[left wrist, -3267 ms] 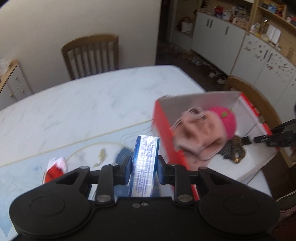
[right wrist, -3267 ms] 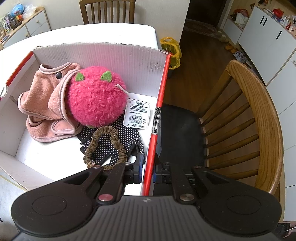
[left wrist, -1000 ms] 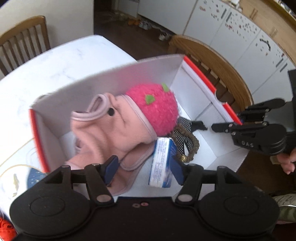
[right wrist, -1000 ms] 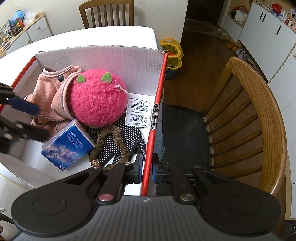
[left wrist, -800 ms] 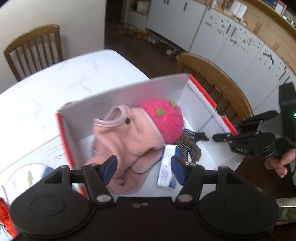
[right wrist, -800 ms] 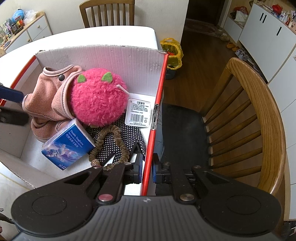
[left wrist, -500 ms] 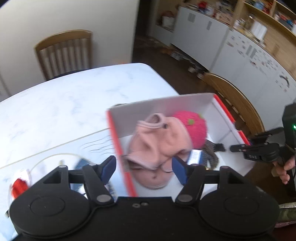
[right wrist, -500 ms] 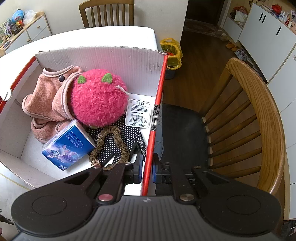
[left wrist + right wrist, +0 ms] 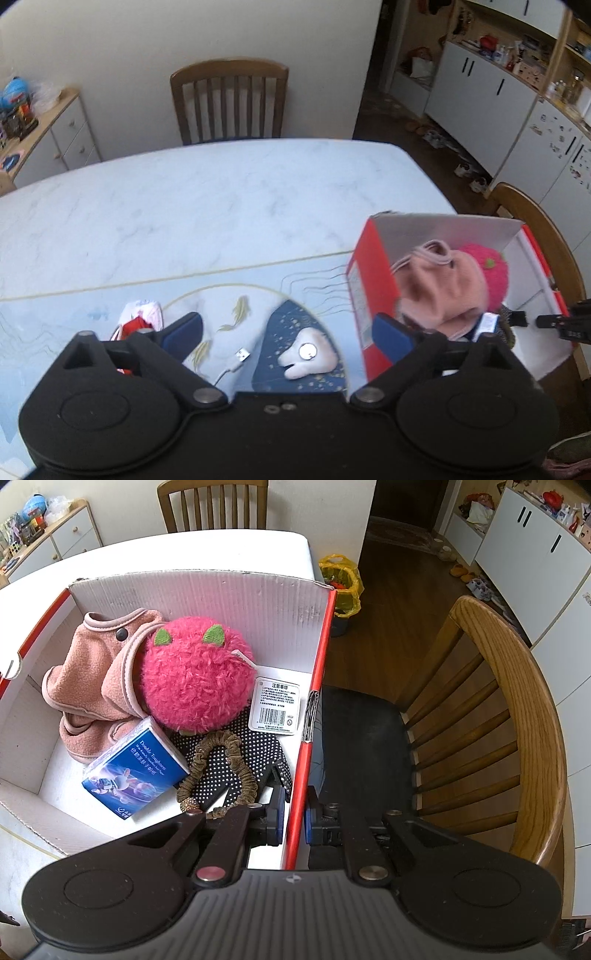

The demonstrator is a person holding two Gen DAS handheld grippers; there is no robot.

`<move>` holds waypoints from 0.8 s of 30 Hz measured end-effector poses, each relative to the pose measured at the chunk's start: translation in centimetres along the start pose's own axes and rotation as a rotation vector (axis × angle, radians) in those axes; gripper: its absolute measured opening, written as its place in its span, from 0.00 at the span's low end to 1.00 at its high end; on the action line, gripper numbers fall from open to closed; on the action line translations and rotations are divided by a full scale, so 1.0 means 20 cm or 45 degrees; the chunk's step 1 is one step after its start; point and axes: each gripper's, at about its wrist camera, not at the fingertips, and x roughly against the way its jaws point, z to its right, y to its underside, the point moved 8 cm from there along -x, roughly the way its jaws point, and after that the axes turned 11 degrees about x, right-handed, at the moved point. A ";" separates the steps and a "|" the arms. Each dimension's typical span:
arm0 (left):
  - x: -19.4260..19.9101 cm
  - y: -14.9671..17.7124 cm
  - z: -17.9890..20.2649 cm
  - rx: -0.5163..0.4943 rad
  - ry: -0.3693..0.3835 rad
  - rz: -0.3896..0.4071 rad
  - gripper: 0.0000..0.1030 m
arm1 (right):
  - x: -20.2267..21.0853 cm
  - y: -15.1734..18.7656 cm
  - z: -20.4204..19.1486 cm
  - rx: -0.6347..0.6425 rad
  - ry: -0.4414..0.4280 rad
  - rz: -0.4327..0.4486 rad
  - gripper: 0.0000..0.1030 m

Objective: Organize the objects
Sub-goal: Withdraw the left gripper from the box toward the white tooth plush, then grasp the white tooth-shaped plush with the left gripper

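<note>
The red and white cardboard box (image 9: 258,602) stands at the table's right end. It holds a pink fleece garment (image 9: 92,679), a fuzzy pink ball (image 9: 195,679), a blue tissue pack (image 9: 136,771), a brown scrunchie (image 9: 225,764) and a dotted black glove (image 9: 255,749). My right gripper (image 9: 295,821) is shut on the box's red right wall. My left gripper (image 9: 286,330) hovers left of the box (image 9: 364,295) over the blue mat, its jaws opening wide with nothing between them. Below it lie a white tooth-shaped item (image 9: 306,354), a white USB cable (image 9: 236,360) and a red and white item (image 9: 138,317).
The marble table (image 9: 184,206) stretches away beyond the mat. One wooden chair (image 9: 229,103) stands at its far side. Another wooden chair (image 9: 498,738) stands right of the box. A drawer unit (image 9: 55,140) is far left and white cabinets (image 9: 480,99) are far right.
My left gripper has drawn back out of the box, leftward over the mat, and spread its jaws wider. The tissue pack stays in the box. The right gripper has not moved.
</note>
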 end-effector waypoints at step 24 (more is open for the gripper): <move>-0.45 0.33 0.10 -0.594 0.158 -0.186 0.91 | -0.02 -0.01 -0.02 0.022 0.013 -0.038 0.10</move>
